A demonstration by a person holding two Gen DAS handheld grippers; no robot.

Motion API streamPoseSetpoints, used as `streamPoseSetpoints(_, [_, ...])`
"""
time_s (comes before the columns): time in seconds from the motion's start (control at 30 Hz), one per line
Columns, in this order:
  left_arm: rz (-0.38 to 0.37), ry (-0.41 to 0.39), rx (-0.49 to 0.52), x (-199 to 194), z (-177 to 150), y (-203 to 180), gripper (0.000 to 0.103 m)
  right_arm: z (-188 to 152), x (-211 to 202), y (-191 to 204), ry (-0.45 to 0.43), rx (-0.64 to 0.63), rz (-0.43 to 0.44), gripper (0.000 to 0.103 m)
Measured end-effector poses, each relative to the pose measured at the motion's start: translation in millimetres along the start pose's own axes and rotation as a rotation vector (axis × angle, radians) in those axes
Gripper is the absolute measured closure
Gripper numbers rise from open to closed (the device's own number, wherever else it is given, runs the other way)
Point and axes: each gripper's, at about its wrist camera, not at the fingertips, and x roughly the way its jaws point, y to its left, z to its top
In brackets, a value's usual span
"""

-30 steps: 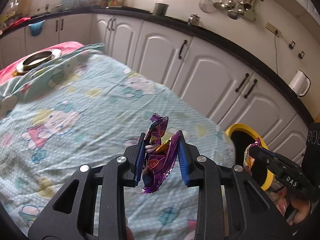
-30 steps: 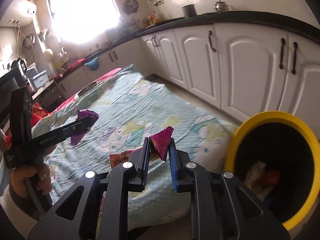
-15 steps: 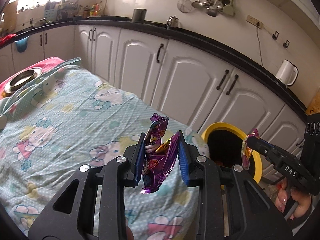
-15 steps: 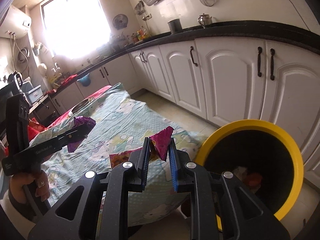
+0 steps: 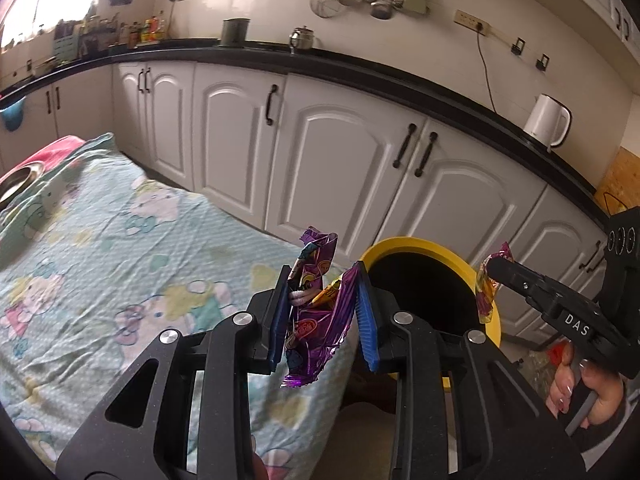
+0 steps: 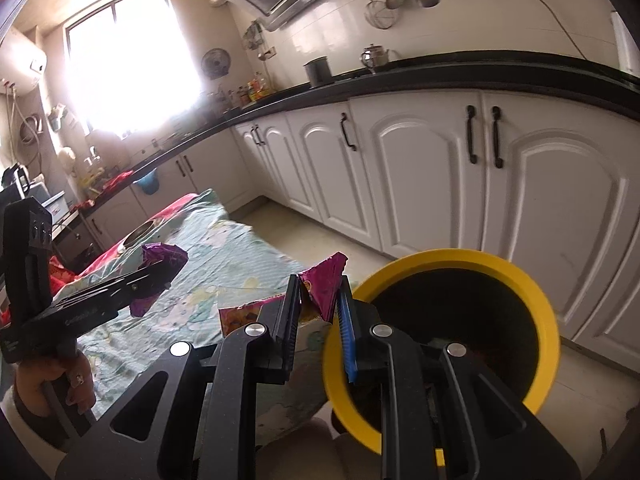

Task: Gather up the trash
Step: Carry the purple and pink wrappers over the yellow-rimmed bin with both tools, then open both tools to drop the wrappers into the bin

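My left gripper (image 5: 322,312) is shut on a crumpled purple wrapper (image 5: 316,308), held over the near end of the table, just left of the yellow-rimmed bin (image 5: 424,246). My right gripper (image 6: 318,304) is shut on a pink and yellow wrapper (image 6: 322,286), at the left rim of the bin (image 6: 540,300). The right gripper also shows in the left wrist view (image 5: 490,270) with its wrapper (image 5: 486,296) over the bin's right rim. The left gripper with the purple wrapper (image 6: 162,258) shows at the left of the right wrist view.
The table is covered by a light blue cartoon-print cloth (image 5: 100,264). A steel dish (image 5: 10,182) sits at its far end. White cabinets (image 5: 332,160) with a black counter run behind. A white kettle (image 5: 546,120) stands on the counter. The bin holds some trash, dimly seen.
Both grippers have swung right toward the bin, each still holding its wrapper. The bin now sits larger and closer in both views.
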Motion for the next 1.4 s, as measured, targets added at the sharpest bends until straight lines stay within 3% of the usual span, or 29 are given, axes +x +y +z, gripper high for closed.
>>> streamPoseSetpoints(0.77, [-0.111, 0.087, 0.151, 52.5, -5.2, -84.3, 0.08, -17.1, -25.8, -72.1, -0.026, 0.059, -0.173, 0.085])
streamPoseSetpoints(1.4, [-0.162, 0.231, 0.183, 120.1, -15.8, -118.0, 0.079, -48.5, -6.8, -107.9, 0.061, 0.081, -0.256, 0.084])
